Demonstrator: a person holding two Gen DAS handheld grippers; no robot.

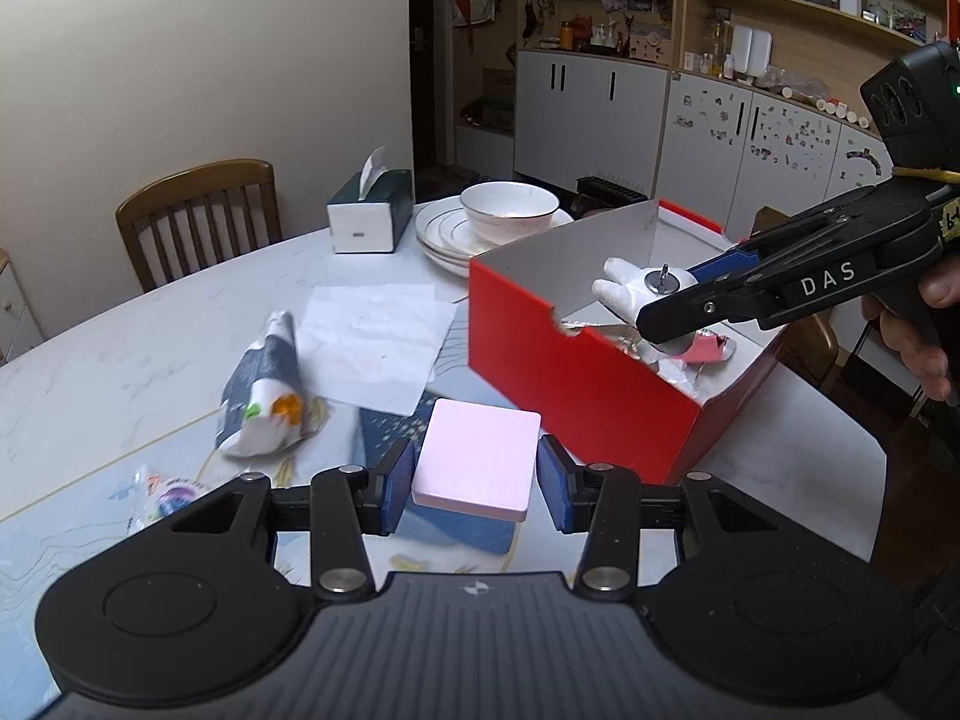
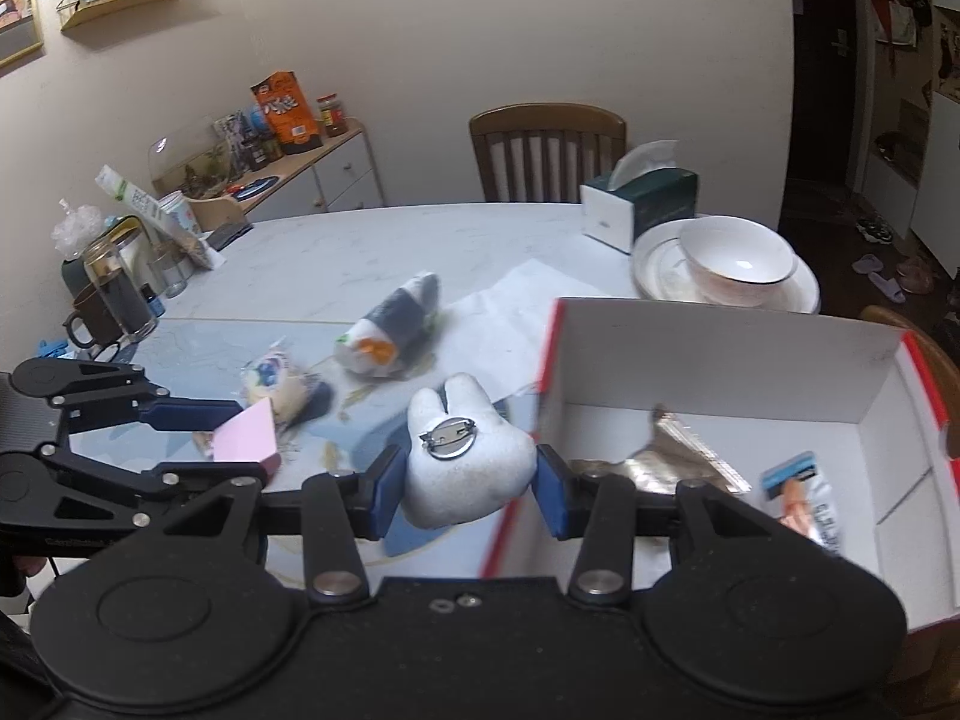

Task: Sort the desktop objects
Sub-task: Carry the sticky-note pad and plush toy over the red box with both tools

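Pink pad (image 1: 477,456) pinched, by the look of it, between the blue pads of the left tongs (image 1: 474,489), raised off the marble-patterned surface (image 1: 120,360) at 6 o'clock in the left wrist view. Slivers of gap at both pads, so grip judged rather than certain.

White plush toy (image 2: 468,468) with a metal pin badge (image 2: 447,438) squeezed firmly in the right tongs (image 2: 465,492), poised over the near rim of the red box (image 2: 720,360), open white interior at 3 o'clock.

To finish the drop well:
- Carry the toy toward 3 o'clock, fully past the rim.
- Lower into the bare stretch of box floor short of the foil wrapper (image 2: 678,450).
- Release with the pads spread wide enough to clear the soft sides.
- Follow with the pad from 9 o'clock, only once clear of the other tongs.

Hard to read:
- Right wrist view smeared along the box edge.
- Contents at the box's 4 o'clock corner cut off by the tongs' body.
- Badge face turned away.
- Underside of the pad, and whatever beneath it, out of sight.
- Print on the snack packet (image 1: 264,396) at 9 o'clock illegible.
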